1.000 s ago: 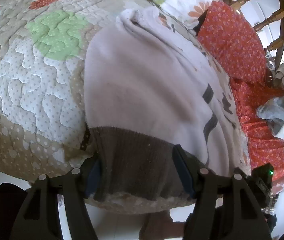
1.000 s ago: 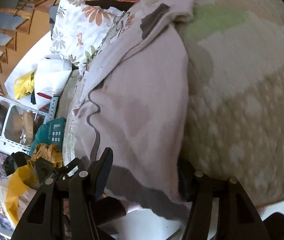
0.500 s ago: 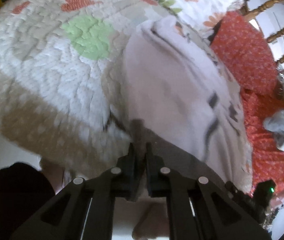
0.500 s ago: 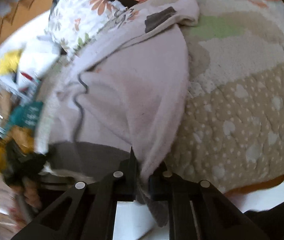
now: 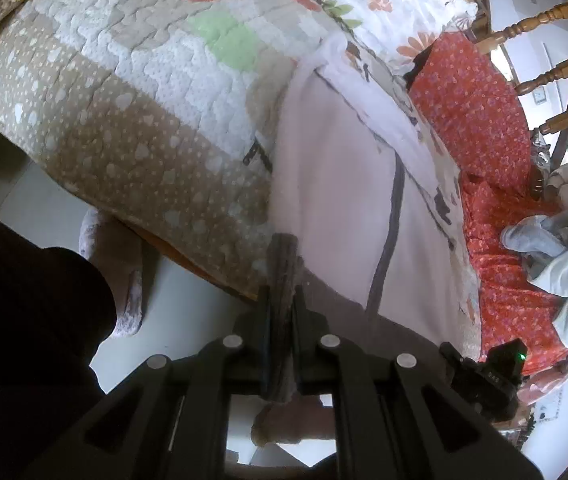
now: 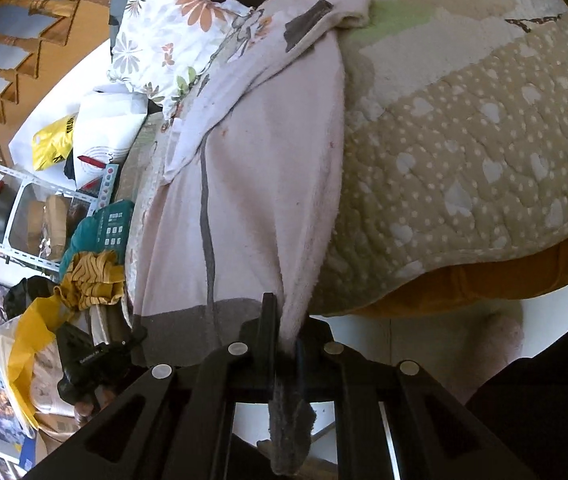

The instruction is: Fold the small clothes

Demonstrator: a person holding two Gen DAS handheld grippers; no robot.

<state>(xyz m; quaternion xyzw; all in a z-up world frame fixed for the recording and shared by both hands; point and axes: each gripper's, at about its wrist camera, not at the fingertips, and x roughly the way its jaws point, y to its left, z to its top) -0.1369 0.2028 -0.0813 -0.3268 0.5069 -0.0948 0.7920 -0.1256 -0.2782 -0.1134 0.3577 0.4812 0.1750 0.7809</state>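
Note:
A pale pink fleece garment (image 5: 336, 184) with a brown ribbed hem and a dark stripe lies lengthwise on the quilted bed, its hem hanging over the near edge. My left gripper (image 5: 281, 312) is shut on the hem's left corner. My right gripper (image 6: 284, 344) is shut on the hem's other corner; the garment (image 6: 259, 184) stretches away from it, and brown hem fabric hangs below the jaws. The far end of the garment is bunched near the pillow.
The patchwork quilt (image 5: 123, 120) covers the bed. A floral pillow (image 5: 384, 0) and an orange-red cloth (image 5: 480, 112) lie beyond. Pale clothes (image 5: 564, 264) are piled at the right. Shelves and bags (image 6: 43, 208) stand beside the bed. A wooden chair (image 5: 532, 28) is behind.
Both grippers were open around the hem a second ago; they have closed on its two corners and pulled back toward the bed's edge.

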